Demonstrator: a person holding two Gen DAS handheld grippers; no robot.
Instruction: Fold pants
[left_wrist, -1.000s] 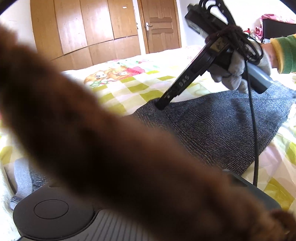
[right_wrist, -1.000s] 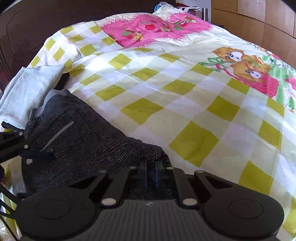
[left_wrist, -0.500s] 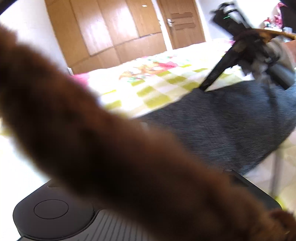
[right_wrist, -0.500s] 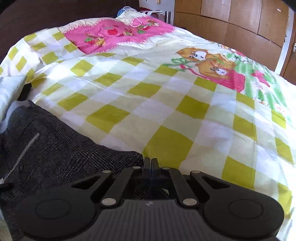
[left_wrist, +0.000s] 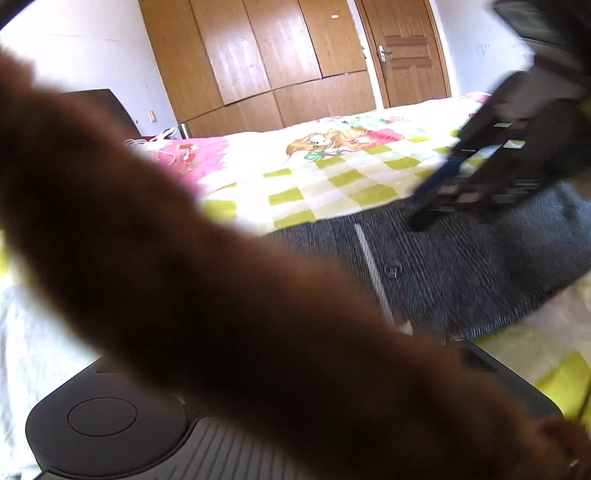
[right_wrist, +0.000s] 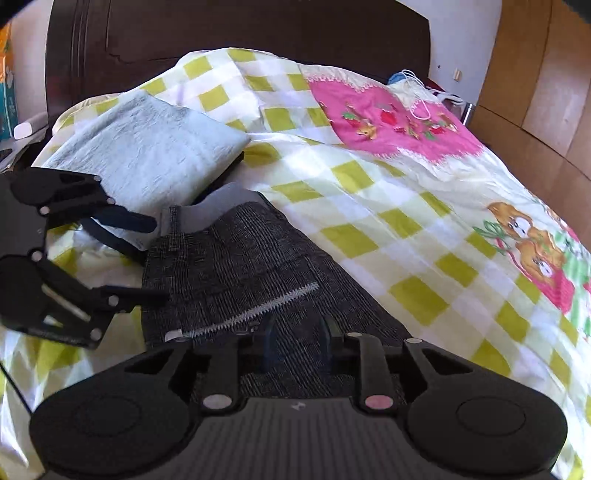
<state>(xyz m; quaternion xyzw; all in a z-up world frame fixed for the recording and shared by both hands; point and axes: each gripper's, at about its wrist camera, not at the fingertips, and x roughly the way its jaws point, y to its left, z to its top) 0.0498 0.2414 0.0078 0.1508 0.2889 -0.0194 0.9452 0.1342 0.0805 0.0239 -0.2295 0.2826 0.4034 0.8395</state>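
Currently: pants (right_wrist: 240, 266) flat on bed (right_wrist: 424, 221), zipper running left gripper (right_wrist: 159, 258) to right gripper (right_wrist: 295, 343); both fingers seen spread, nothing gripped.

Both hand-held grippers, left (right_wrist: 160, 258) and right (right_wrist: 297, 341), gape.

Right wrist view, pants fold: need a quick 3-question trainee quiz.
1. True or false: the right gripper is shut on the pants.
2. The towel lies: A on the floor; B on the bed by the waistband; C on a chair.
3. Which gripper is at the waistband?

Key: 1 false, its jaws are apart. 2 B. 3 the left gripper.
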